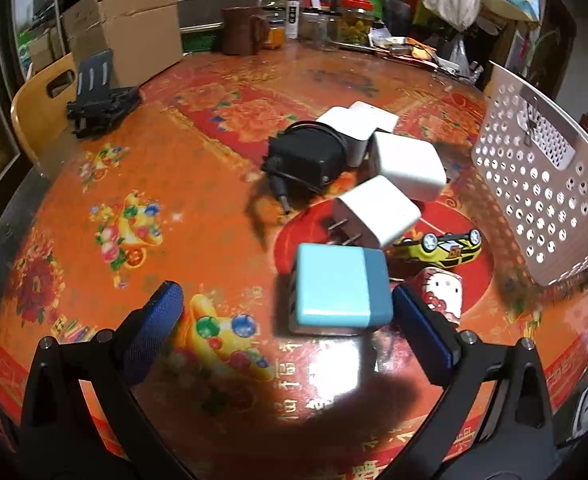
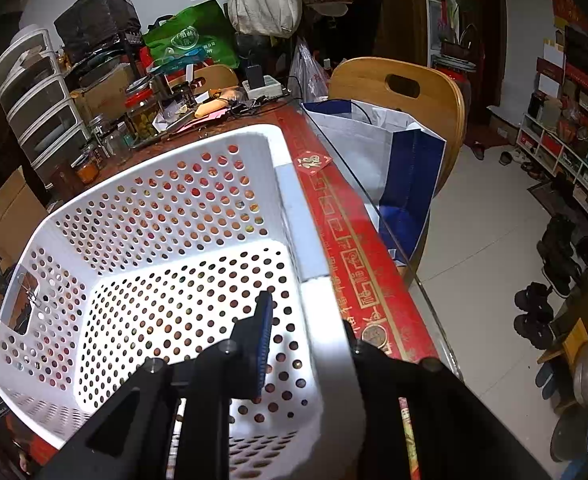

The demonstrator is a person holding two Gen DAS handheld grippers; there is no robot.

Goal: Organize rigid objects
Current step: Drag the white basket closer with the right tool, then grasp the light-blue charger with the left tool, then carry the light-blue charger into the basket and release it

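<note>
A light-blue charger lies on the red patterned table, just inside the right finger of my left gripper, which is open and touches nothing. Behind it lie three white chargers, a black adapter with its cord, a yellow toy car and a Hello Kitty box. The white perforated basket stands to the right. In the right wrist view my right gripper is shut on the near right wall of the basket, one finger inside and one outside. The basket holds nothing.
A black folding stand, cardboard box, brown mug and jars crowd the table's far side. The glass table edge runs right of the basket. Beyond it, a blue-and-white bag sits on a wooden chair.
</note>
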